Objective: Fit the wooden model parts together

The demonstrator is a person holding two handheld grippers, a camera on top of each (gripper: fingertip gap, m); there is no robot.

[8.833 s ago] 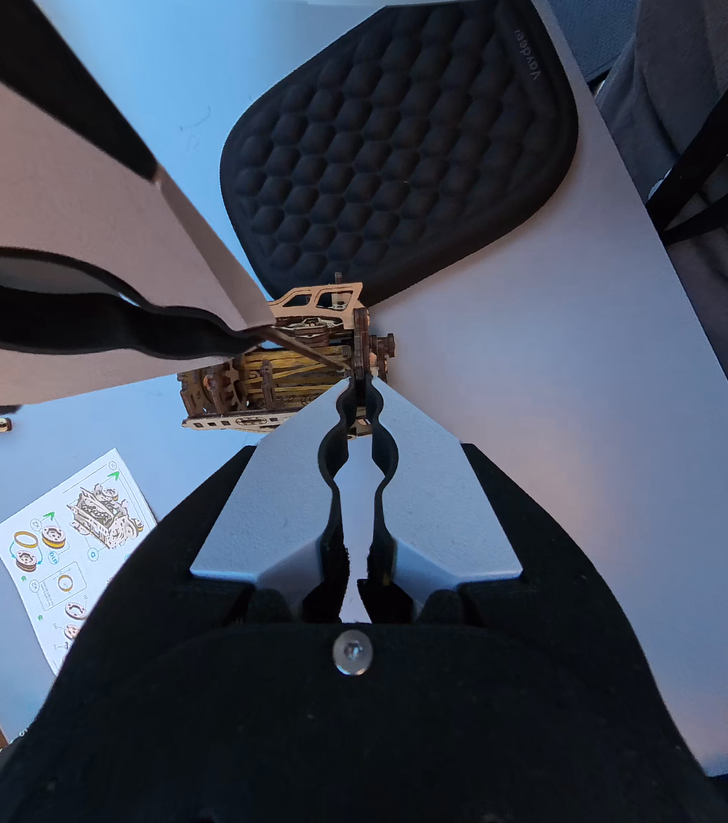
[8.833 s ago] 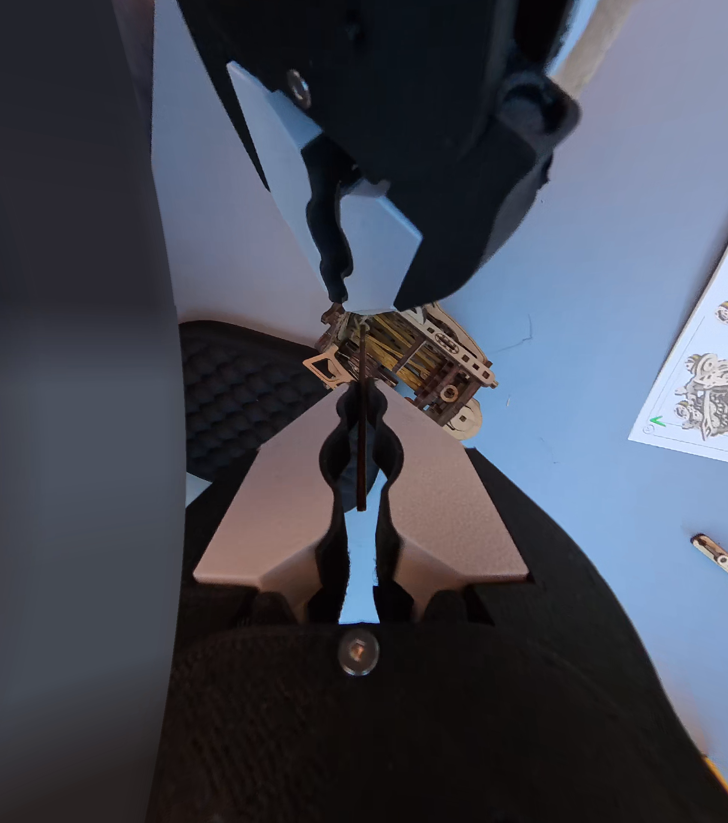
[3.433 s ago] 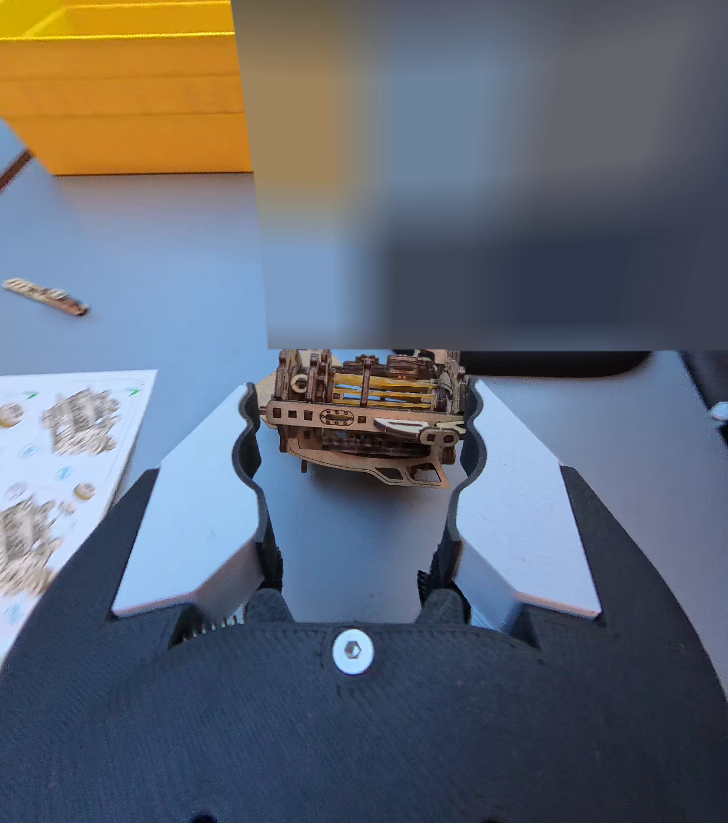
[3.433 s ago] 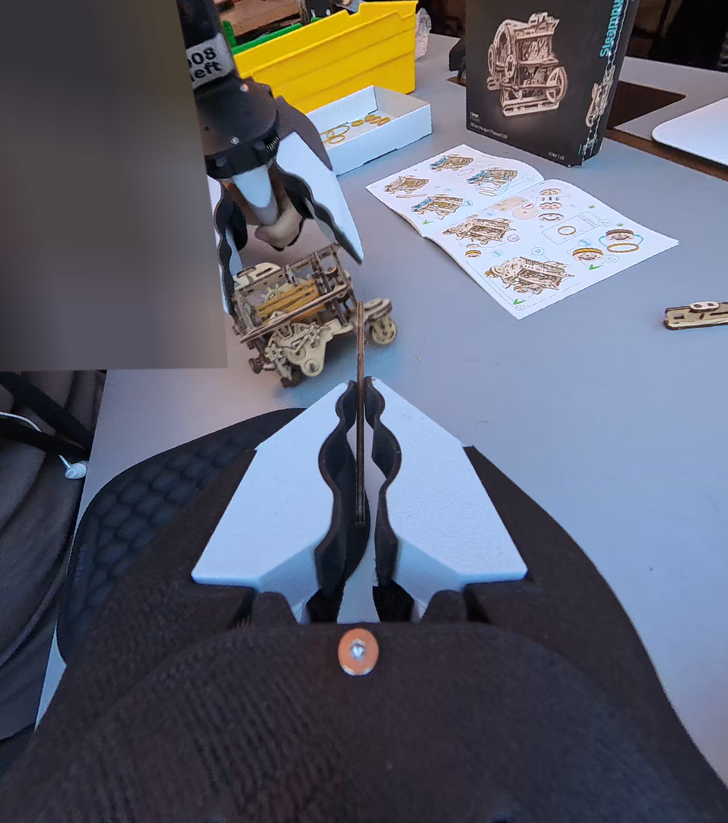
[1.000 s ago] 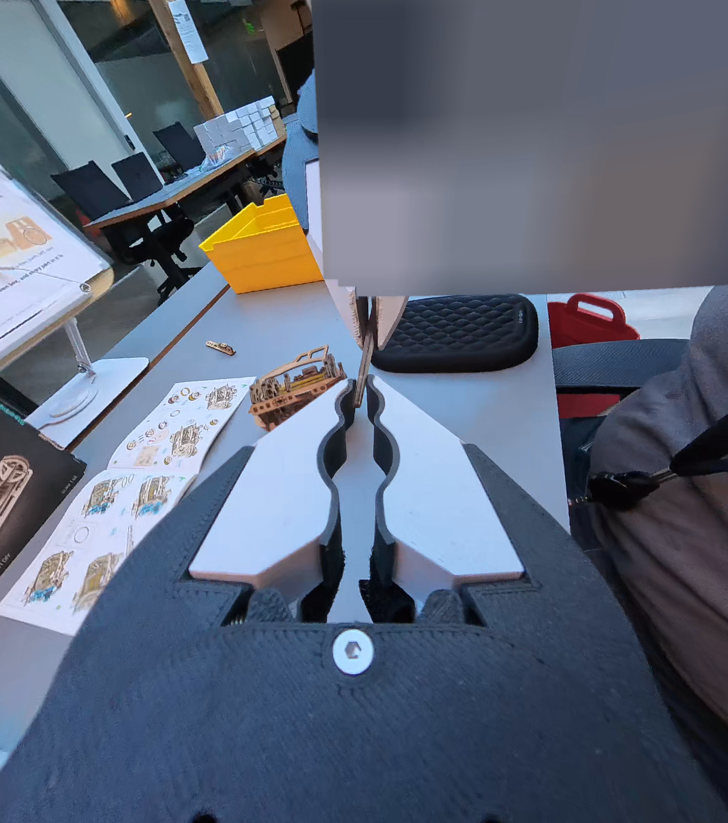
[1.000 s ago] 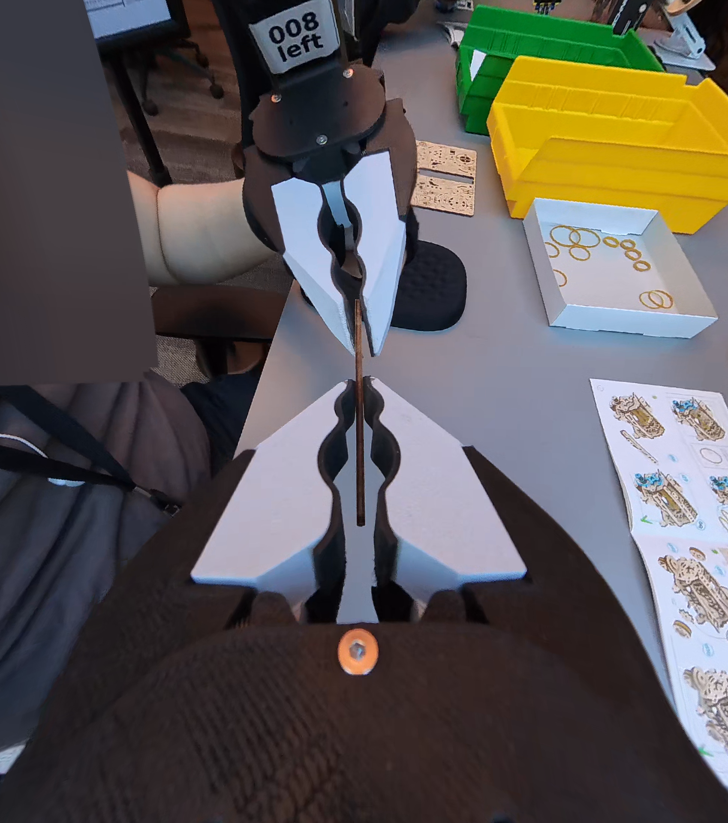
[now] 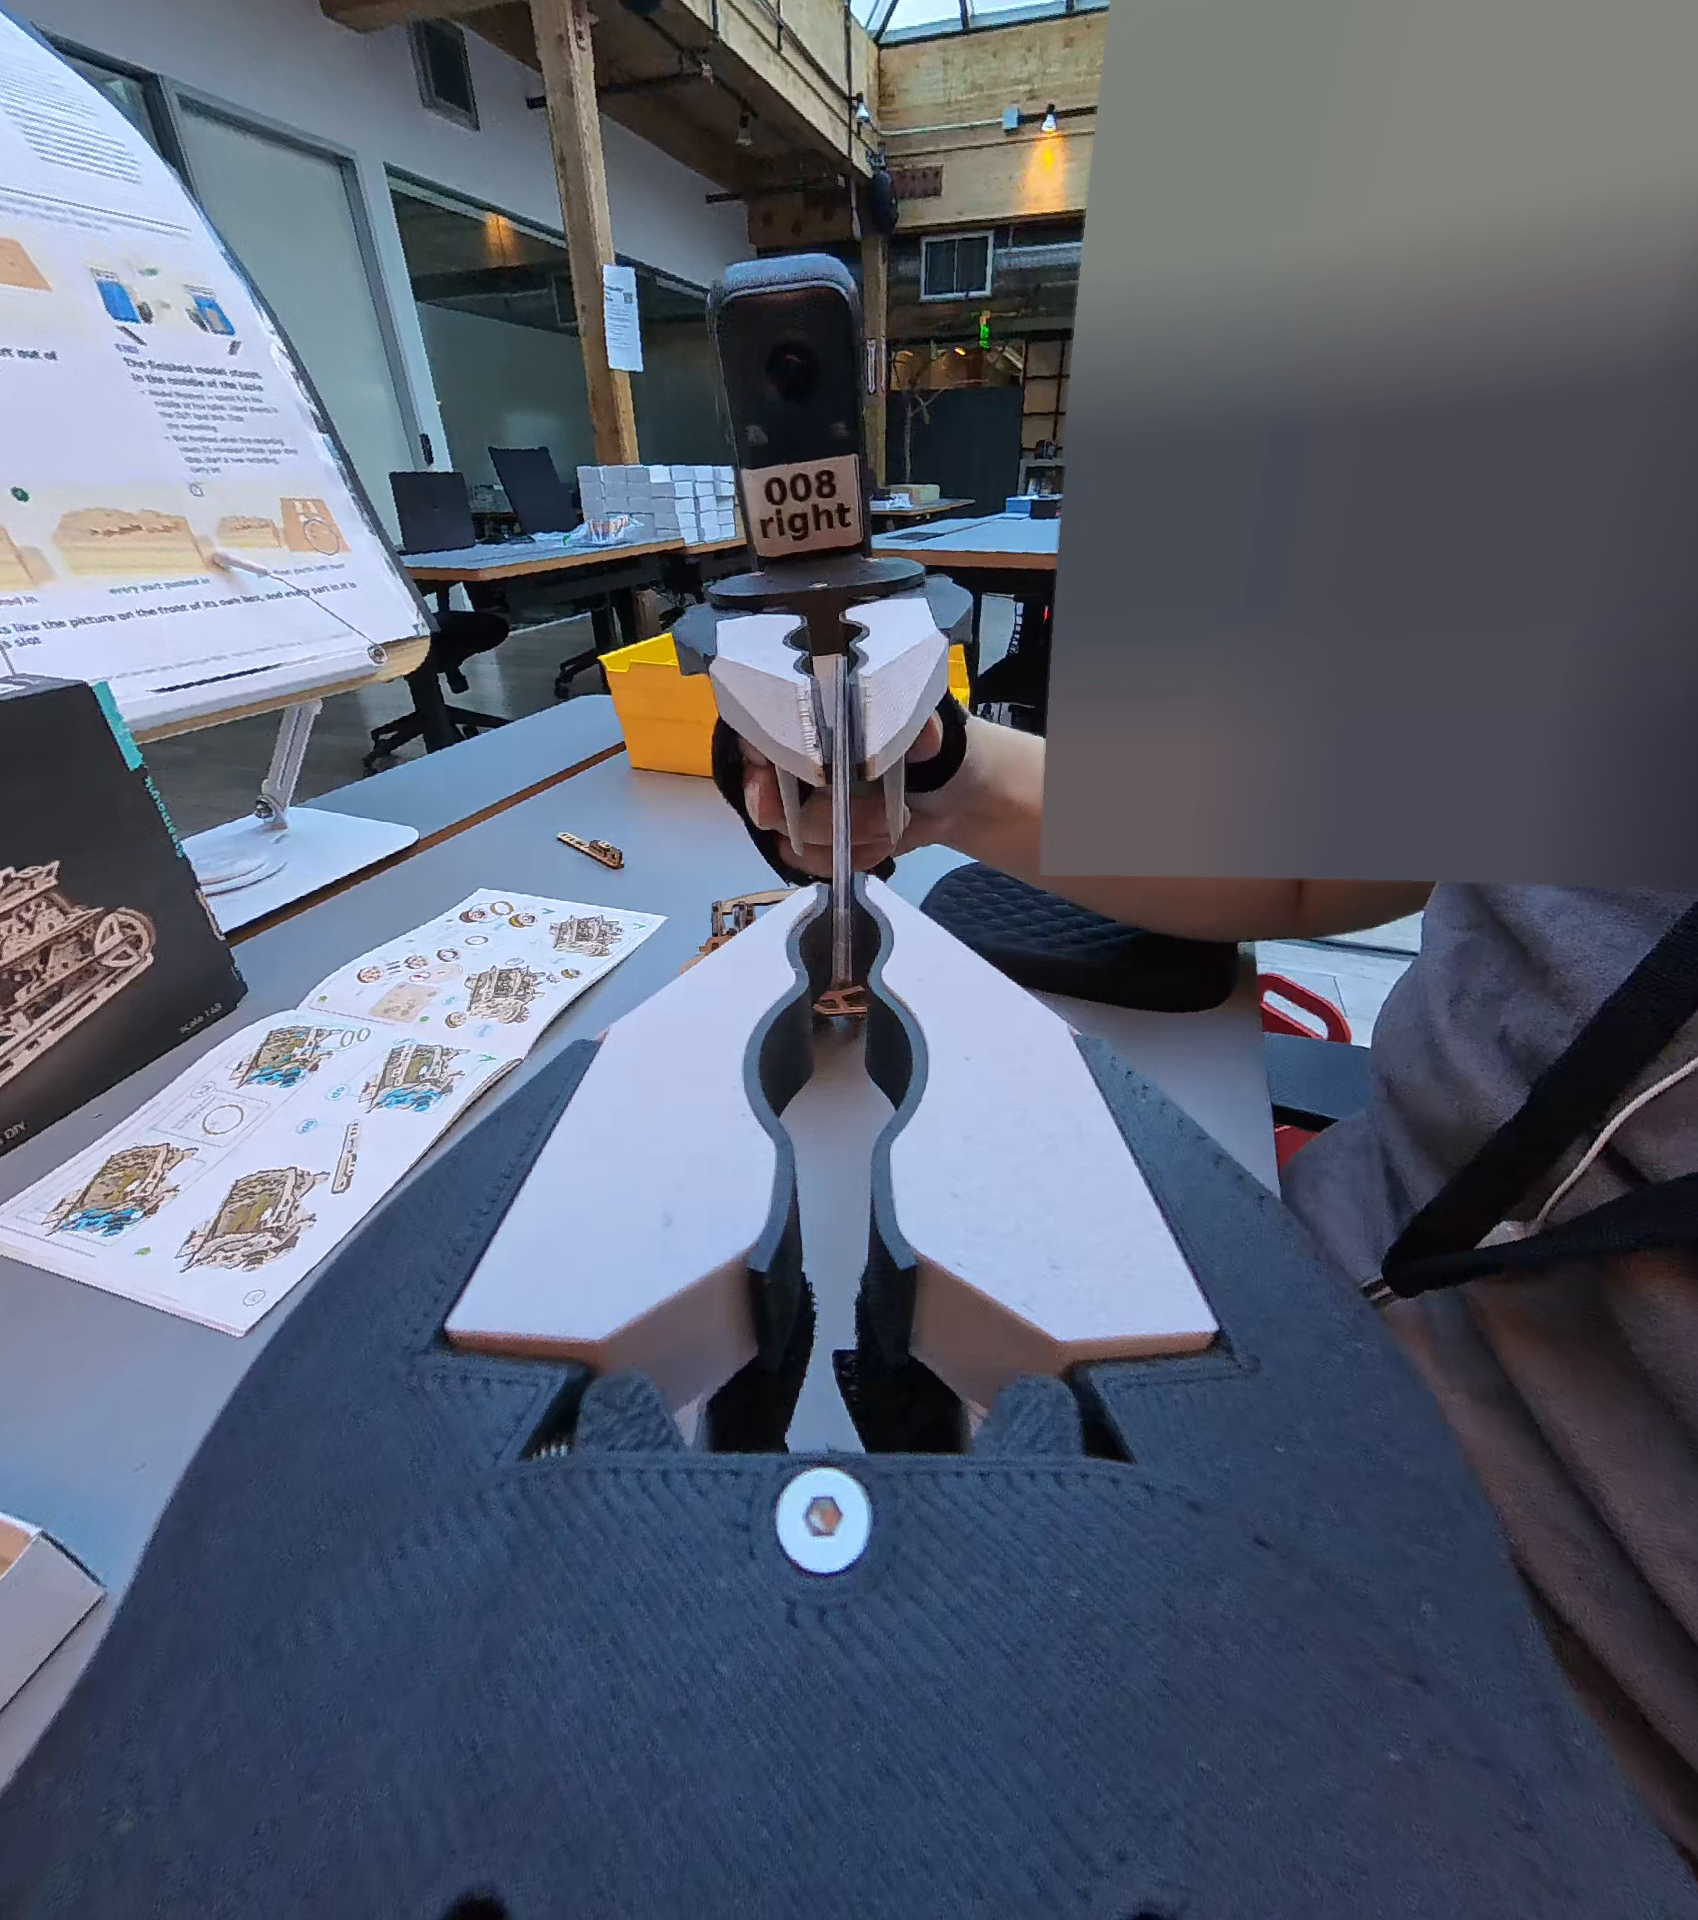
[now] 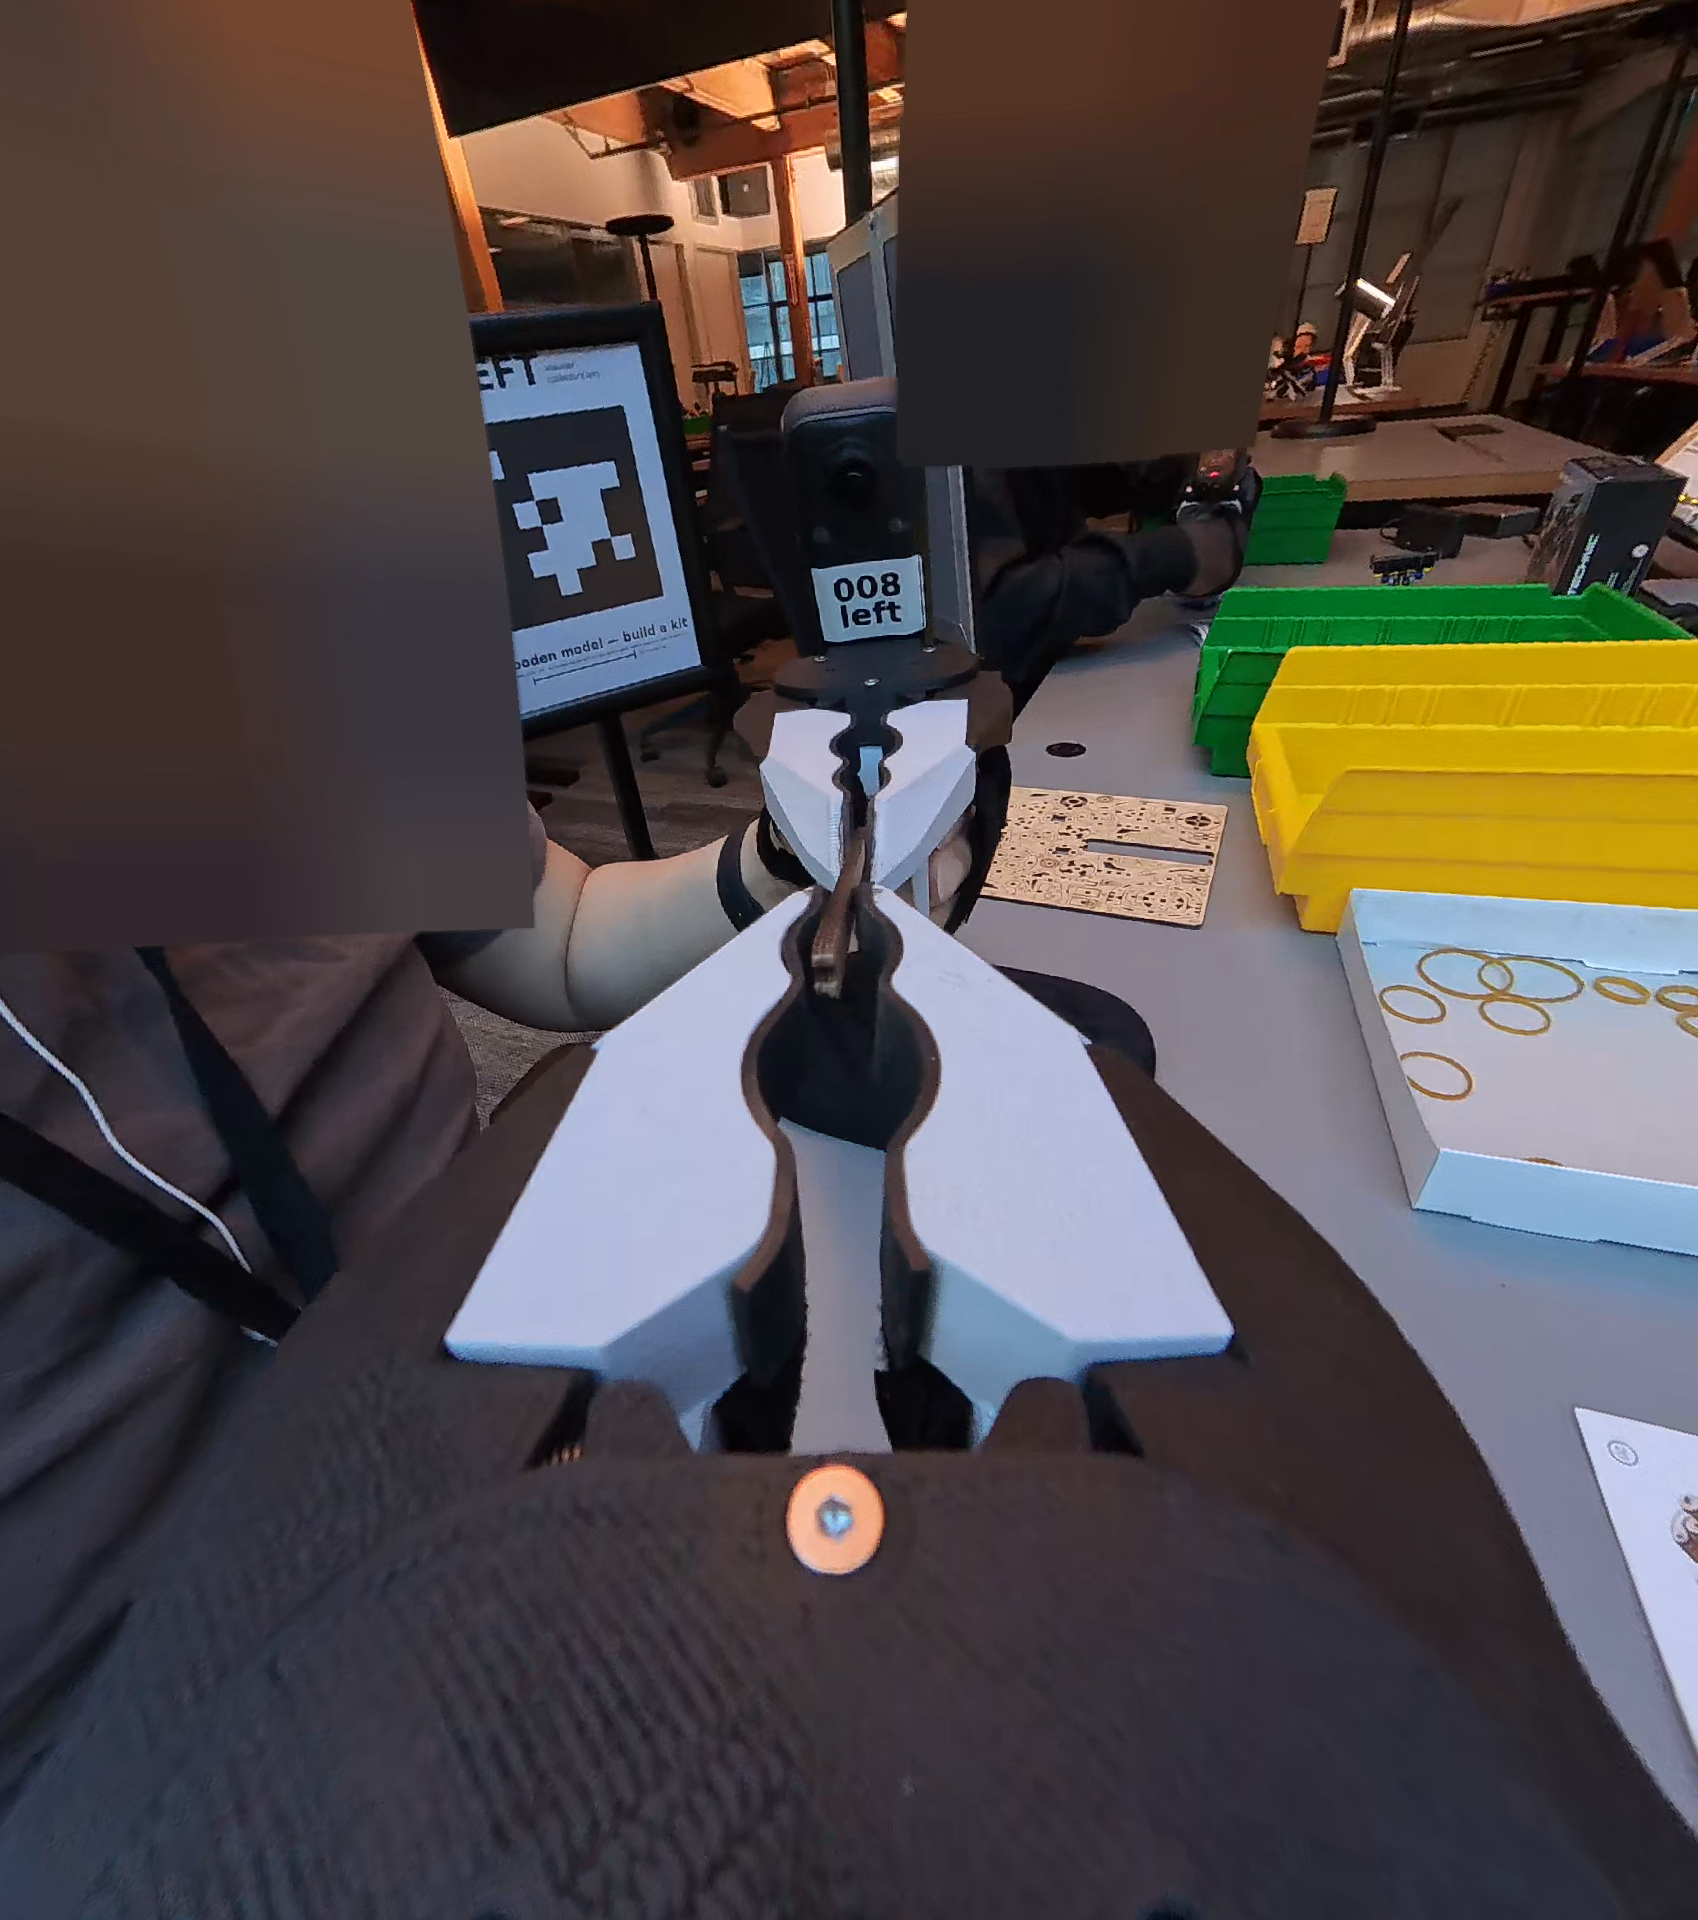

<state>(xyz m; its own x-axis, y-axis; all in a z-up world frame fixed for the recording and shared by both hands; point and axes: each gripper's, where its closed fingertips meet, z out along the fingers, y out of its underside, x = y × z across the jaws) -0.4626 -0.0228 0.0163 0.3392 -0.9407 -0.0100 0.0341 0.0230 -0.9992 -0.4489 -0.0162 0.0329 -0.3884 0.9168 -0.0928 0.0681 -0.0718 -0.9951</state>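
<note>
Raised off the table, both the left gripper (image 7: 837,914) and right gripper (image 8: 843,914) now pinch one thin wooden strip (image 7: 840,831).

yellow bins (image 8: 1531,790), green bin (image 8: 1427,623), black quilted pad (image 7: 1073,951), grey table (image 8: 1240,1091).

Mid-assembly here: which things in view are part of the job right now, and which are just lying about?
In the job: strip, spanning left gripper and right gripper; model; booklet.

Lying about: part sheet, band tray, loose wooden piece, box, pad, yellow bins, green bin.
</note>
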